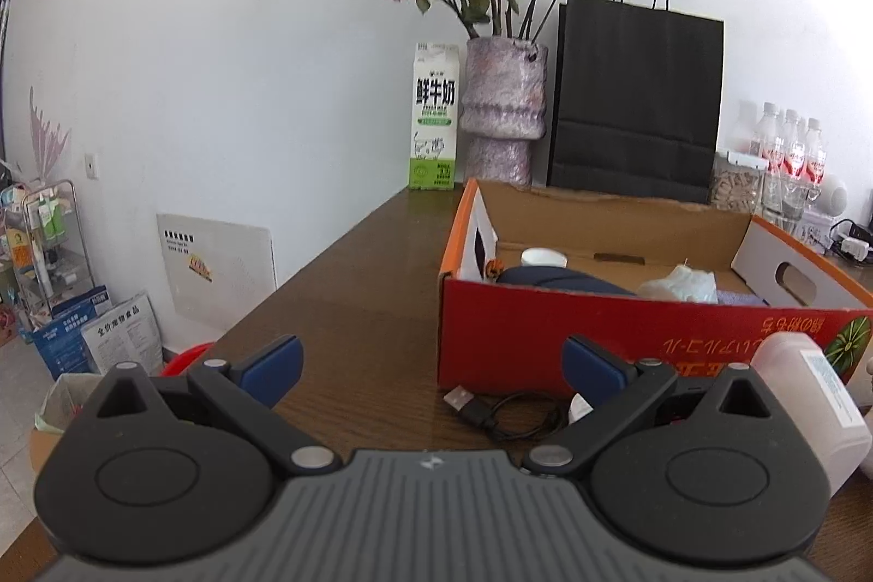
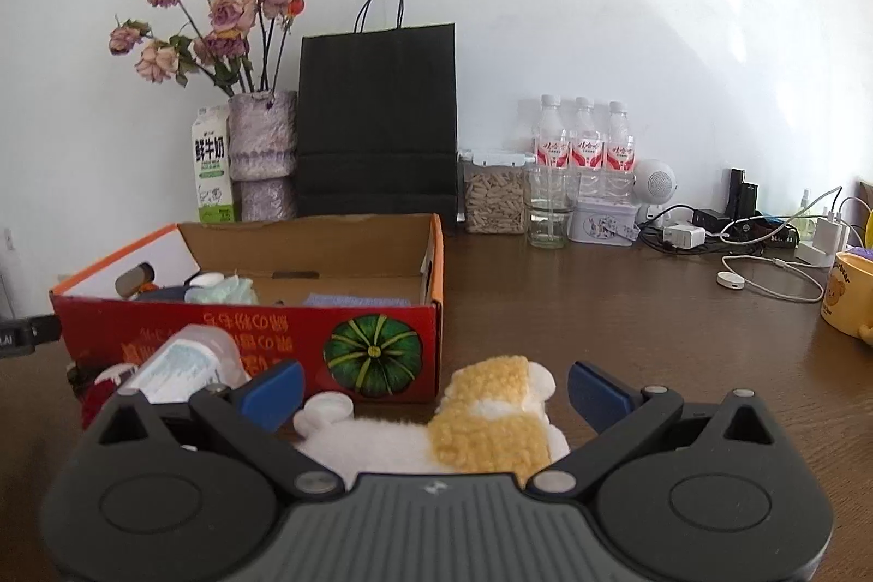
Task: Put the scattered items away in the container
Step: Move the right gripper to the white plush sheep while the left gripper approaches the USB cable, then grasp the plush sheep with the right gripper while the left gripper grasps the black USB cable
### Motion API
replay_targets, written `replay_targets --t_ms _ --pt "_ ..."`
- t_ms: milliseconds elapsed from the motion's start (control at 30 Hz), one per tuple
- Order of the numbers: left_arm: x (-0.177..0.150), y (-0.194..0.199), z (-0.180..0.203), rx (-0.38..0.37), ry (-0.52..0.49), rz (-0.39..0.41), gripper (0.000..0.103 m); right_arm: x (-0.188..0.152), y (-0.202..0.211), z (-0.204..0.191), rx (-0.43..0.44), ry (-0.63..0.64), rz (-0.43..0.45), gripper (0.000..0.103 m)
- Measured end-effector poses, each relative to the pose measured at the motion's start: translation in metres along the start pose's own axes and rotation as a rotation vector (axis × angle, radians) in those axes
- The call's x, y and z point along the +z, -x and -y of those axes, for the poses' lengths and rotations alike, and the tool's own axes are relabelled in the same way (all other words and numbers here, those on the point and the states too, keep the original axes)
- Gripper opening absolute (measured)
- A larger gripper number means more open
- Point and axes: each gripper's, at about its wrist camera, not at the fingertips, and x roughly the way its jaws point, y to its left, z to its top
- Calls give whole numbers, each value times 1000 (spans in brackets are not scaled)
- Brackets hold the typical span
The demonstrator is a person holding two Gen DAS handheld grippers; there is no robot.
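Note:
A red and orange cardboard box (image 1: pixel 545 336) (image 2: pixel 262 336) stands open on the brown table and holds several items. In front of it lie a black USB cable (image 1: pixel 502 413), a clear plastic bottle on its side (image 1: pixel 813 413) (image 2: pixel 185 364), a small white round lid (image 2: pixel 327 410) and a white and tan plush toy (image 2: pixel 491 424). My left gripper (image 1: pixel 431 366) is open just short of the cable. My right gripper (image 2: pixel 434 388) is open around the plush toy, and I see no pad touching it.
Against the wall stand a milk carton (image 1: pixel 434 118), a vase of dried roses (image 1: pixel 504 107), a black paper bag (image 1: pixel 635 102), a jar (image 2: pixel 494 200), a glass (image 2: pixel 548 211) and water bottles (image 2: pixel 584 140). Chargers and cables (image 2: pixel 764 244) and a yellow mug (image 2: pixel 848 304) lie right.

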Motion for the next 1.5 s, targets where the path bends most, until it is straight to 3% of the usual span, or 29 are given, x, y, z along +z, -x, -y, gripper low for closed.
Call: replay_targets --t_ms 200,500,833,1000,1067,1300,1367,1500 --pt "-4 -1 -9 -4 -10 -64 103 -9 -3 -5 13 64 -103 103" --pt "-6 -2 -20 -14 14 -110 103 -5 -16 -10 6 109 -144 103" --pt "-7 -3 -22 -15 24 -123 103 22 -32 11 -2 41 -166 103" --pt "-6 -6 -20 -13 9 -132 103 31 -63 31 -21 -21 -284 103" --pt "-6 -7 -16 -15 -15 -132 103 30 -73 34 -17 -32 -323 92" --pt "1 -28 6 -16 -129 -182 103 19 -90 39 56 -106 -379 71" --pt "2 -35 11 -35 -139 -202 103 16 -90 38 50 -125 -360 57" --pt "2 -43 15 -48 -156 -226 100 11 -87 32 16 -108 -327 53"
